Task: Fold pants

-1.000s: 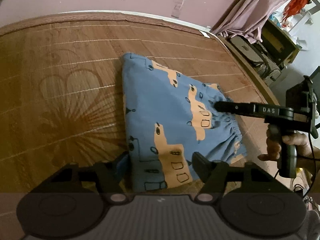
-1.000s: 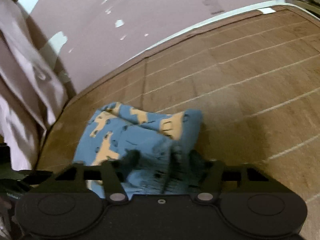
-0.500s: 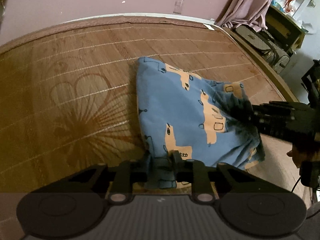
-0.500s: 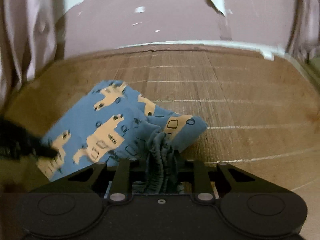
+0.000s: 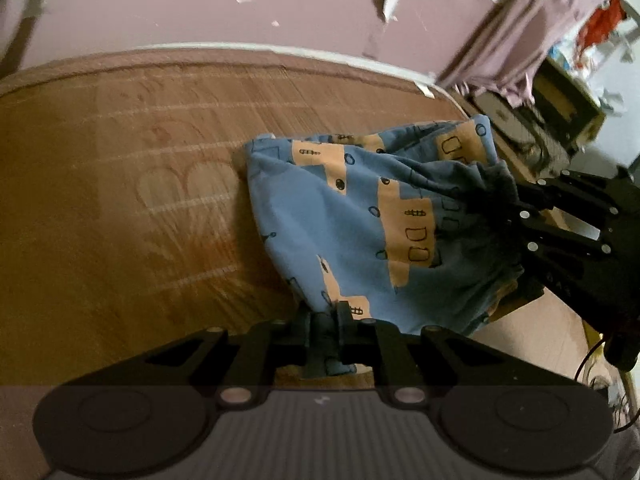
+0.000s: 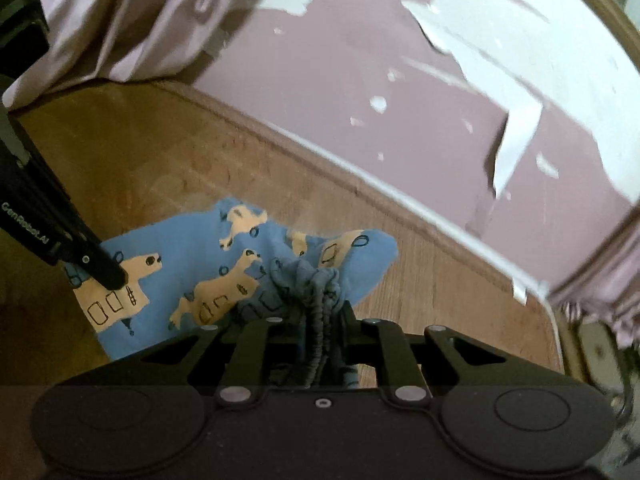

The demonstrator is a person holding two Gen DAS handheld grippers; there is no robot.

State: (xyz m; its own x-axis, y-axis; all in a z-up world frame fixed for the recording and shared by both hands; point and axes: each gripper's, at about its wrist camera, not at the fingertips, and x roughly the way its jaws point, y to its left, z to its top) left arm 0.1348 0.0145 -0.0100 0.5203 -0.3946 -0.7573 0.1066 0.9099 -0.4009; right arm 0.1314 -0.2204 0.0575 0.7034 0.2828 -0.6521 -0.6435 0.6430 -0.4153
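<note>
pants [image 5: 360, 216], blue with tan animal prints, hang bunched above the woven bed mat [image 5: 120, 208], pinched at two spots. left gripper [image 5: 325, 334] has just been closing and now clamps a blue corner between its jaws. right gripper [image 6: 320, 344] has just been closing too, and grips the gathered elastic waistband [image 6: 316, 304]. beyond the mat, a pink wall [image 6: 360, 60] with peeling paint and a hanging pale curtain [image 6: 120, 12].

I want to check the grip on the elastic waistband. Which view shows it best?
The right wrist view: the gathered waistband sits bunched between the right gripper pads, close and centred. The left wrist view shows it only as a dark bunch at the frame's right, partly hidden by that gripper.
</note>
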